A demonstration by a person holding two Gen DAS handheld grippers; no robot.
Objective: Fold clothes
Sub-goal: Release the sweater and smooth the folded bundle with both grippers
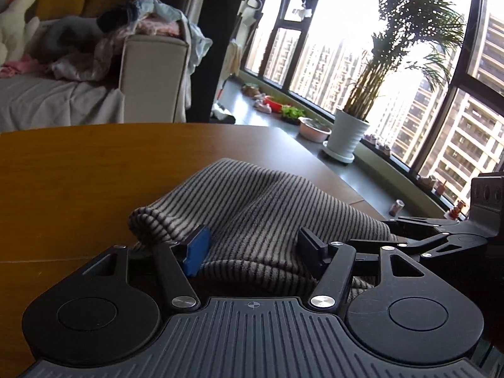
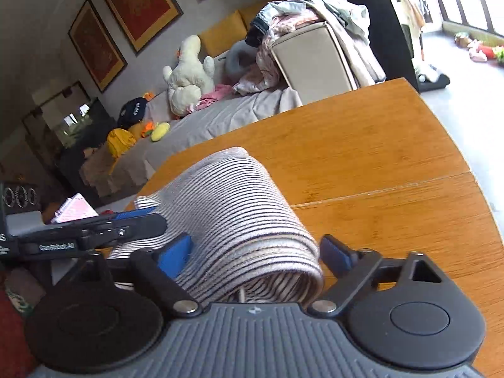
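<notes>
Pointing down at a shallow angle, both grippers sit right at the near end of the striped knit garment (image 1: 252,208), which lies folded over on the wooden table (image 1: 78,173).

The left gripper (image 1: 255,245) has its jaws spread with the fabric bunched between them; its blue pad (image 1: 197,250) touches the knit, while the black one on the other side looks just clear of it, so it reads as released, not clamped. The right gripper (image 2: 252,252) is also spread, straddling the rolled fold; the pad beside the fold's edge stands apart from the cloth, so nothing is gripped there either. In the left view the right gripper comes in from the right edge, low over the same garment.

Room to move: bare tabletop stretches ahead and off to both sides, and the table's curved edge runs past the far end of the garment.

Beyond the table are a sofa (image 2: 220,116) heaped with clothes (image 2: 302,15) and a plush toy (image 2: 189,72), plus a potted palm (image 1: 349,132) by the big windows.
</notes>
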